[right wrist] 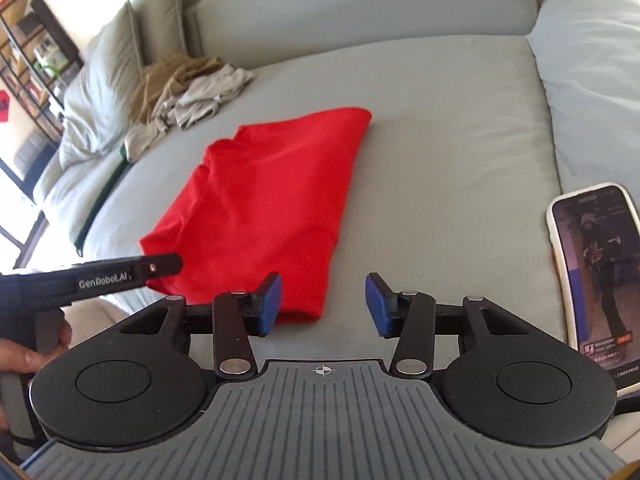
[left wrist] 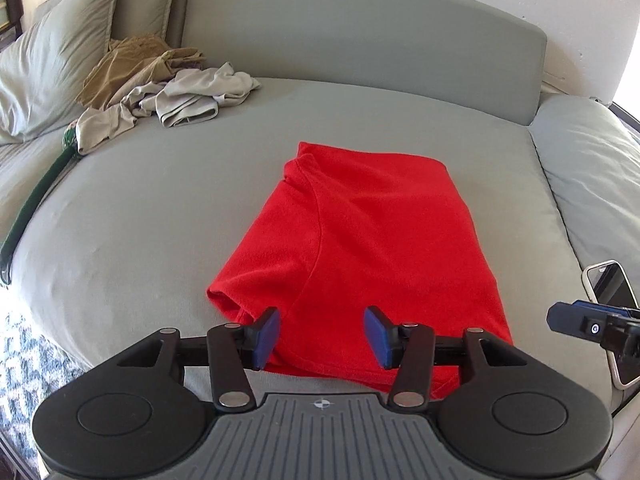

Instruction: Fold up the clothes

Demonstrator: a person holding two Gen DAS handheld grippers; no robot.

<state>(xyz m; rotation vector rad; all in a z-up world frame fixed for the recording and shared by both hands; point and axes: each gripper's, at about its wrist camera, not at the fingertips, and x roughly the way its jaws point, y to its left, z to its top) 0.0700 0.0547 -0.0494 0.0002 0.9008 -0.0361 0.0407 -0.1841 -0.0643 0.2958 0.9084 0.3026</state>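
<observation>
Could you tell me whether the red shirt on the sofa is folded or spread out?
Folded: the red shirt lies as a compact rectangle, with a sleeve seam doubled over on top.

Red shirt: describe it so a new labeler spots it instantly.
Start at the wide grey sofa cushion that fills both wrist views. The red shirt lies folded flat in the middle of it, nearest the cameras. Unlike the crumpled beige and tan clothes pile at the back by the pillows, it is bright red, smooth and alone.
</observation>
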